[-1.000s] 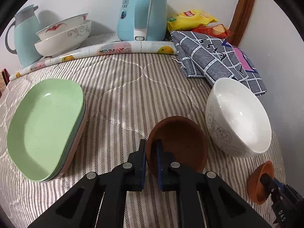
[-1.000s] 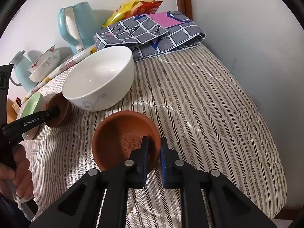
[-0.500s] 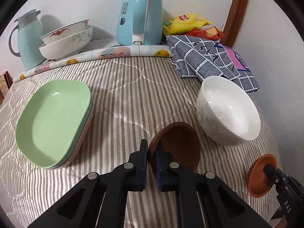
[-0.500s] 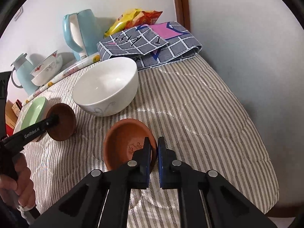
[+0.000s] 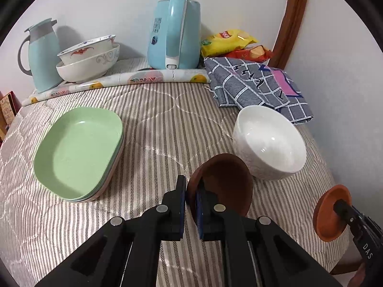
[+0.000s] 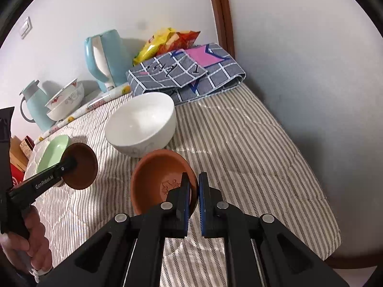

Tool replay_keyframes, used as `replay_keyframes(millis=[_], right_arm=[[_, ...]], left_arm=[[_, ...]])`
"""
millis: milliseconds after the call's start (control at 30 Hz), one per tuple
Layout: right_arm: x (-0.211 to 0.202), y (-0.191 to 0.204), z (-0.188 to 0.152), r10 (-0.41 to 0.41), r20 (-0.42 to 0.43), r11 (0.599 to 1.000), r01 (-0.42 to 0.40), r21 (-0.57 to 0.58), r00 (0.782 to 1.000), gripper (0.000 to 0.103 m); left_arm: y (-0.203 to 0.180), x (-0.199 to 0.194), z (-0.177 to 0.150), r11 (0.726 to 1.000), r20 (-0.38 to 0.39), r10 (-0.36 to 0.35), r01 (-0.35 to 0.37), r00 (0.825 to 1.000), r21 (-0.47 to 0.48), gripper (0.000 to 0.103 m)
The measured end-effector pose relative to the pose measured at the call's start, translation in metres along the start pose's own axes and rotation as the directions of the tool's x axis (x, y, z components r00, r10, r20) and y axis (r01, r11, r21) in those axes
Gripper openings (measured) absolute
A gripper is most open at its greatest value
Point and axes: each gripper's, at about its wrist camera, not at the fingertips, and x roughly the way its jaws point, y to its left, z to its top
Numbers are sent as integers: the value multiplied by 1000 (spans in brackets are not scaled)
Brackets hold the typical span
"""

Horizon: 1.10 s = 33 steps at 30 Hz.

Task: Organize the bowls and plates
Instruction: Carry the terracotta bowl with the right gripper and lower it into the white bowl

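My left gripper point(image 5: 190, 189) is shut on the rim of a dark brown bowl point(image 5: 225, 184), held off the striped tablecloth. The same dark brown bowl point(image 6: 82, 166) shows at the left of the right wrist view. My right gripper point(image 6: 194, 186) is shut on the rim of an orange-brown bowl point(image 6: 158, 177), also lifted; that orange-brown bowl point(image 5: 331, 211) appears at the right edge of the left wrist view. A large white bowl point(image 5: 269, 142) sits just beyond both. A stack of green plates point(image 5: 79, 148) lies at the left. Two patterned bowls point(image 5: 88, 61) are nested at the back.
A light blue kettle point(image 5: 173, 33), a blue jug point(image 5: 43, 52), snack bags point(image 5: 228, 41) and a folded checked cloth point(image 5: 257, 87) line the back by the wall. A rolled printed mat point(image 5: 124, 80) lies before the kettle. A hand point(image 6: 33, 244) grips the left tool.
Both grippers have risen with their brown bowls, so the table looks farther away. The white bowl and green plates have stayed where they were.
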Motion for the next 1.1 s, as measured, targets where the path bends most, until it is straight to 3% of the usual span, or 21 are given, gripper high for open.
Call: replay_keyframes(millis=[600, 1100], right_arm=[[-40, 25, 20, 20, 76, 999, -16, -51, 997, 7], [-36, 43, 34, 23, 82, 997, -16, -80, 996, 7]], left_arm=[[8, -35, 11, 1000, 54, -18, 19, 998, -16, 8], [20, -45, 31, 999, 94, -16, 19, 995, -36, 8]])
